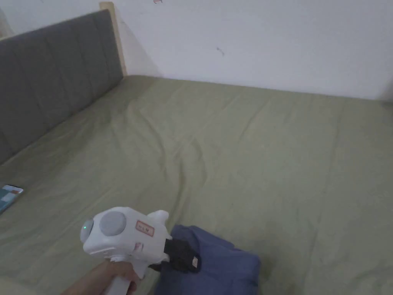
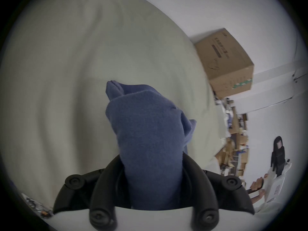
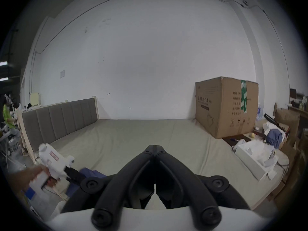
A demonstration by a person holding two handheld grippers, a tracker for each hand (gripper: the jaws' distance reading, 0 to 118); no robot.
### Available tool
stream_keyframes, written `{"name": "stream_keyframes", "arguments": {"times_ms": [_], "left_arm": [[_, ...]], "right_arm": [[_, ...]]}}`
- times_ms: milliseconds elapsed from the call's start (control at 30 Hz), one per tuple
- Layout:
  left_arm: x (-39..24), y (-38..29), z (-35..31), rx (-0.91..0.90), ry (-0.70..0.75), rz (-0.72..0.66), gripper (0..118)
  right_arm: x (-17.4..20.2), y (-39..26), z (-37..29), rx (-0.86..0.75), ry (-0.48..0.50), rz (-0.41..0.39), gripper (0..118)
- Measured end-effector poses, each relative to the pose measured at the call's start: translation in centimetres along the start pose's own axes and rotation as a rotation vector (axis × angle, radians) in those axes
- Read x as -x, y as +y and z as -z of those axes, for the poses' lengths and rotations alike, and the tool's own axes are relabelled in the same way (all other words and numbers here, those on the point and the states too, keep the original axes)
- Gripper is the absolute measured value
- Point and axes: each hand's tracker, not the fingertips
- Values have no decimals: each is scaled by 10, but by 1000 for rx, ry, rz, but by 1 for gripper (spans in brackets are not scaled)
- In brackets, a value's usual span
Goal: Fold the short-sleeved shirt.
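Shirt: blue short-sleeved shirt (image 1: 215,261) sits bunched at the bottom centre of the head view, on the near part of the green bed sheet (image 1: 249,153). No sleeve, collar or hem can be told apart.
Left gripper: left gripper (image 1: 184,259), white body with black jaws, enters from the lower left of the head view, a hand (image 1: 105,278) on its grip. In the left gripper view a thick wad of the blue cloth (image 2: 146,134) runs up from between the two jaws, which press on it from both sides.
Right gripper: right gripper (image 3: 155,147) has its jaws closed tip to tip with nothing between them, held above the sheet at the lower centre of its own view.
Surroundings: grey headboard (image 1: 50,80) at upper left of the head view; cardboard box (image 3: 226,104) at the right of the right gripper view, on the far corner of the bed.
Stage (judged): early; the shirt is a heap, not spread, with no fold laid.
Risk 1: the grip takes several layers at once; lifting from here may raise a lump, not an edge, and leave the shirt twisted.
Risk 2: the shirt lies close to the near bed edge; a pull toward the person could drag it off.
Risk 3: with the second gripper empty, spreading one-handed could trap a sleeve underneath.
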Motion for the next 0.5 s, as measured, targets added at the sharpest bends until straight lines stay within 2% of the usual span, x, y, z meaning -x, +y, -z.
{"name": "stream_keyframes", "arguments": {"times_ms": [100,167,267,400,500], "left_arm": [[30,25,-37,-22,123,-4,30],[53,42,-64,-40,204,34,30],[86,73,-94,-22,405,12,30],[111,98,-114,-26,688,90,30],[152,121,-123,-63,776,28,30]], "right_arm": [[13,0,4,0,-25,-85,0],[19,1,11,14,-27,-113,0],[21,3,18,29,-37,-115,0],[21,5,34,80,-63,-108,0],[22,4,44,120,-75,-122,0]]}}
